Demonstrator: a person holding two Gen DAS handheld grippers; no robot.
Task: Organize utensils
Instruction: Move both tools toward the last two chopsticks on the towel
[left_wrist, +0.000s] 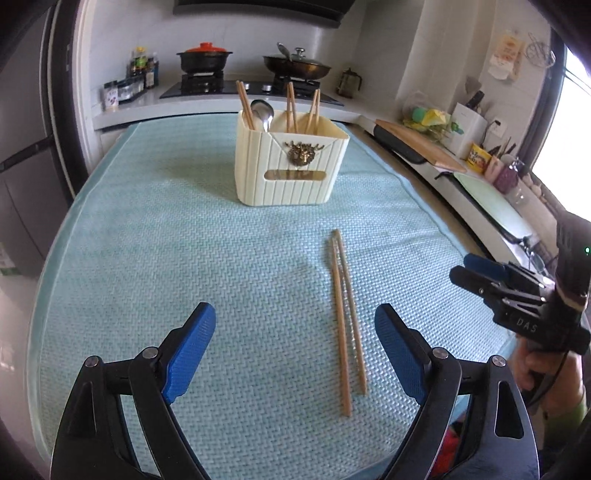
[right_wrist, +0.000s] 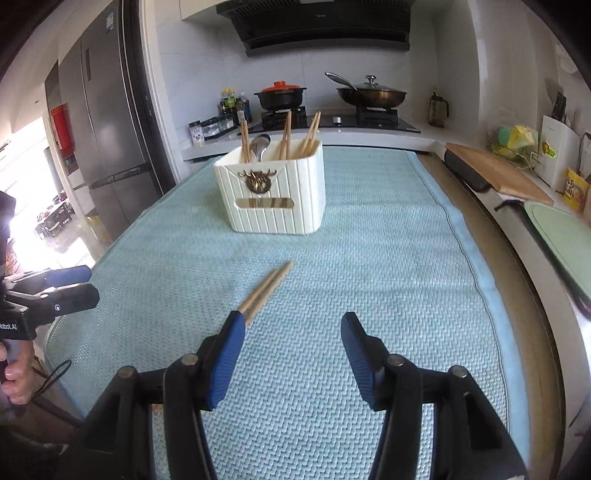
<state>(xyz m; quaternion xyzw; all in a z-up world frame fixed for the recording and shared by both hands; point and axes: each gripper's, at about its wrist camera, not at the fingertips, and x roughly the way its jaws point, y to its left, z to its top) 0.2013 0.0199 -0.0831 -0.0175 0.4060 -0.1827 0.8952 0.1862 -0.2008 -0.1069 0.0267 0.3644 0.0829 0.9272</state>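
A pair of wooden chopsticks (left_wrist: 343, 325) (right_wrist: 267, 288) lies loose on the light-blue woven mat (left_wrist: 166, 240). Behind it stands a cream ribbed utensil holder (left_wrist: 291, 173) (right_wrist: 275, 199) with a brass deer emblem; it holds several chopsticks (left_wrist: 291, 107) and a metal spoon (left_wrist: 263, 110). My left gripper (left_wrist: 295, 314) hangs open over the mat's near part, and the loose pair shows between its fingers, nearer the right one and untouched. My right gripper (right_wrist: 291, 321) is open and empty; its left finger (right_wrist: 229, 350) hides the pair's near end. Each gripper shows in the other's view (left_wrist: 463, 267) (right_wrist: 92, 284).
A stove at the back carries a red-lidded black pot (left_wrist: 204, 59) and a lidded pan (left_wrist: 297, 66). A wooden cutting board (right_wrist: 498, 173) and small containers line the counter on the right. A steel fridge (right_wrist: 107, 129) stands at the left. A hand (left_wrist: 543, 376) grips the right gripper's handle.
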